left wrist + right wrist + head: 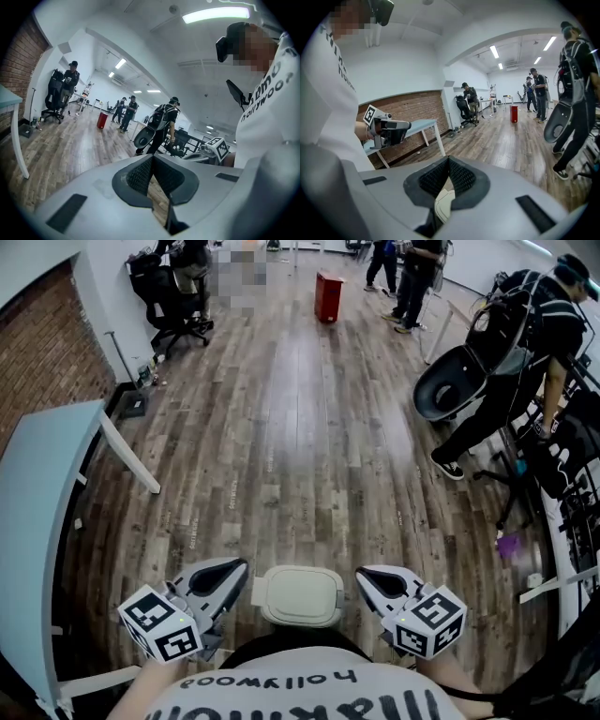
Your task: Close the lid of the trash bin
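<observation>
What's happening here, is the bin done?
A person holds a claw in each hand above a small trash bin on the wood floor. The left claw and right claw hang on either side of it, both shut and holding nothing. The lid looks flat and closed.

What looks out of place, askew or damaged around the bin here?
Nothing stands out. The bin stands upright, its lid seemingly flat and closed, between the left hand-held gripper and right hand-held gripper, both shut and empty.
</observation>
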`<action>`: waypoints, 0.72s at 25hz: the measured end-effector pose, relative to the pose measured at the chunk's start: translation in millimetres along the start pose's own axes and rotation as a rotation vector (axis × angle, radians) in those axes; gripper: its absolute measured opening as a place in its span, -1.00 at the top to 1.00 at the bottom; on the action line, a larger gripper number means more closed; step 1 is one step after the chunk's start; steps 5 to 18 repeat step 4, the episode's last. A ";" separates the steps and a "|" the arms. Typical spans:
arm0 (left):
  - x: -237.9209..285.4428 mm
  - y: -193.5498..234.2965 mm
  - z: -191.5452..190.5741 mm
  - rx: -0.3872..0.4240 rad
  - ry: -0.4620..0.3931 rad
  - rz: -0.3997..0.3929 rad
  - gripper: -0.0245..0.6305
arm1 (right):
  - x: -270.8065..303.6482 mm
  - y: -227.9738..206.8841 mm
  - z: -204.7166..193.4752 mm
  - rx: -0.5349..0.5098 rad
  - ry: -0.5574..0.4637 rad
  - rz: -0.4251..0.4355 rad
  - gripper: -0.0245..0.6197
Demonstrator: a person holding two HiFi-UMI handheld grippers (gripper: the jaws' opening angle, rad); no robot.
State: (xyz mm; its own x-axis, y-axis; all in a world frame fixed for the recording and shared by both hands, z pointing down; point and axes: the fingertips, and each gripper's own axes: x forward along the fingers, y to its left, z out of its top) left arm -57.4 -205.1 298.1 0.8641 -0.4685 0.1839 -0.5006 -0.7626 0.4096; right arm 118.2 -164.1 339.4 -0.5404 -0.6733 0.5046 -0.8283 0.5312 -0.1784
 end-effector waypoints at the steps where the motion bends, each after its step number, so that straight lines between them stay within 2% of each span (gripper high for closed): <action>1: 0.0 -0.7 0.7 0.000 0.000 -0.001 0.90 | -0.6 -0.1 0.1 0.002 0.001 0.000 0.90; 18: -0.8 -2.9 2.6 -0.002 0.000 -0.002 0.90 | -2.3 0.1 -0.7 0.011 0.006 0.002 0.90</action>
